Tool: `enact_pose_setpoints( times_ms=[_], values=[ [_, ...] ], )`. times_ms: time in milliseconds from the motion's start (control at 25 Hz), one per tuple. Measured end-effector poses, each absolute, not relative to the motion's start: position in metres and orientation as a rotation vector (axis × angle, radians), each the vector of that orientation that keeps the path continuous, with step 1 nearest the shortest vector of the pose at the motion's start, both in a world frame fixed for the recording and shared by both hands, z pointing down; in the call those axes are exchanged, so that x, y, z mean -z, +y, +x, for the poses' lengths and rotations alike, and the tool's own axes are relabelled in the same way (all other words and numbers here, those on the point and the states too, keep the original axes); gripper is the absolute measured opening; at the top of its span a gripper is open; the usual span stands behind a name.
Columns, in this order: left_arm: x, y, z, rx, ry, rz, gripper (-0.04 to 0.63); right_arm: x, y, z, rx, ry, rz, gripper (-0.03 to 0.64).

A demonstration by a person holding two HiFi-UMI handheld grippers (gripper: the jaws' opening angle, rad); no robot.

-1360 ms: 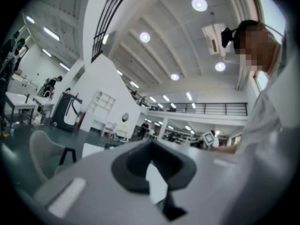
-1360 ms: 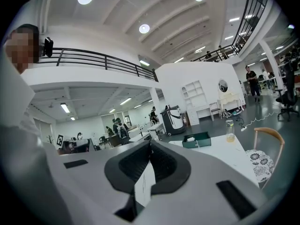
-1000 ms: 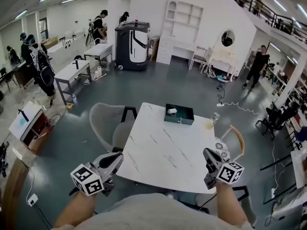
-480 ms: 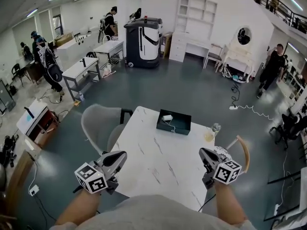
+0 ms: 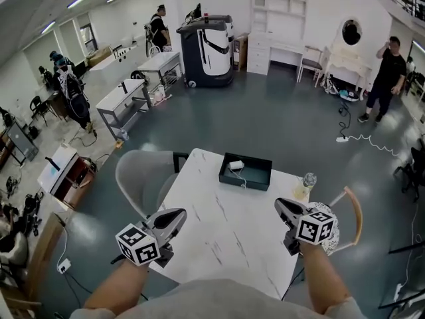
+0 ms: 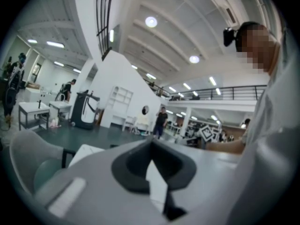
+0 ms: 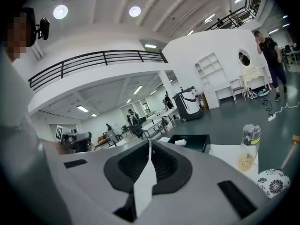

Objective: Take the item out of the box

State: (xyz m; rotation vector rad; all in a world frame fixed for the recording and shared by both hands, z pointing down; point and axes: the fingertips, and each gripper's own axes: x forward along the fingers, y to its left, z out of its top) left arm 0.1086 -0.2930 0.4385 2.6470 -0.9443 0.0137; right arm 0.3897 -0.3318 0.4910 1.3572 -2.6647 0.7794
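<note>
A dark green open box sits at the far end of the white marble table. Inside it lies a white item with a thin cable. The right gripper view shows the box and the white item ahead, well beyond the jaws. My left gripper hangs over the table's near left edge, jaws together and empty. Over the near right part of the table my right gripper is also shut and empty. Both stay far from the box. The jaw tips meet in each gripper view: left, right.
A plastic bottle with yellowish liquid stands at the table's right edge, near the box. A grey chair stands at the left, a chair with a patterned cushion at the right. People, work tables and a large dark machine fill the hall beyond.
Both grippers have moved forward, from short of the table's near edge to over it. The table and box look nearer. Both jaws stayed together.
</note>
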Motion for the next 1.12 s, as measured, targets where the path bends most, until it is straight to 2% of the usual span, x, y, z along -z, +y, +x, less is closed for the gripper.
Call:
enact_pose_setpoints(
  times_ms=[480, 640, 1120],
  values=[
    [-0.472, -0.403, 0.097, -0.024, -0.791, 2.693, 0.004, -0.512, -0.433, 0.359, -0.801, -2.421, 1.414, 0.017],
    [-0.482, -0.435, 0.096, -0.035, -0.732, 2.706, 0.003, -0.525, -0.467, 0.342, -0.78, -2.324, 1.385, 0.116],
    [-0.514, -0.492, 0.103, -0.071, -0.674, 2.711, 0.005, -0.586, -0.555, 0.323, -0.798, -2.126, 1.301, 0.193]
  ],
)
